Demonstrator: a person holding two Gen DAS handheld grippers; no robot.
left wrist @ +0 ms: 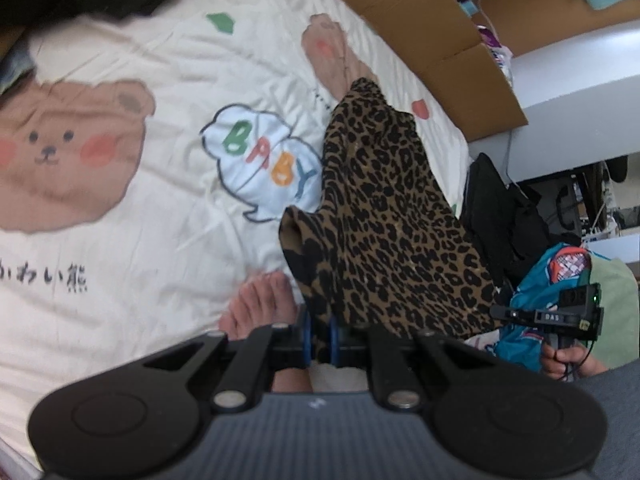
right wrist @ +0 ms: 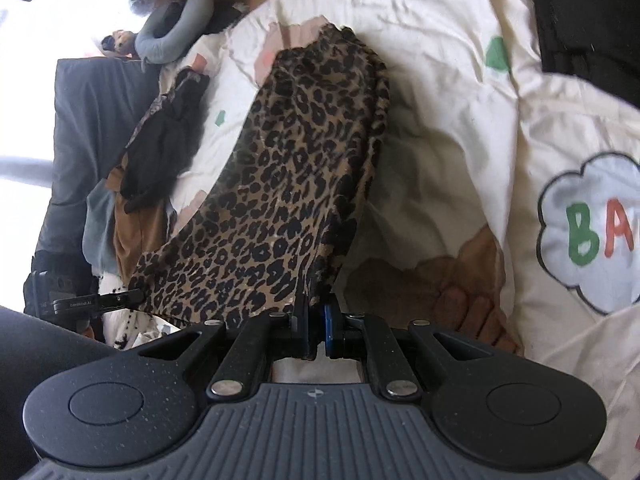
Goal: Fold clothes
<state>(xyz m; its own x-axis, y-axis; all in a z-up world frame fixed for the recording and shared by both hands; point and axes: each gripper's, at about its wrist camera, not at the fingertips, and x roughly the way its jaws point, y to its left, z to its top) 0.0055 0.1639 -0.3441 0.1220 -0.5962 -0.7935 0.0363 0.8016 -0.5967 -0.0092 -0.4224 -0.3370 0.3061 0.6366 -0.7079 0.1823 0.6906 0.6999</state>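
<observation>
Left wrist view shows the left gripper and right gripper each clamped on the unfolded leopard-print garment, which trails toward twelve o'clock over the bear-print sheet, so folding has barely begun.

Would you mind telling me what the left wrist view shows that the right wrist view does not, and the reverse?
Only the left wrist view shows the full bear face printed on the sheet, the whole "BABY" cloud, and a teal garment at the right.

Only the right wrist view shows a grey neck pillow and a tan garment in the pile at the left.

Both show the leopard-print garment lifted off the cream sheet, pinched by the left gripper and right gripper, and bare toes.
</observation>
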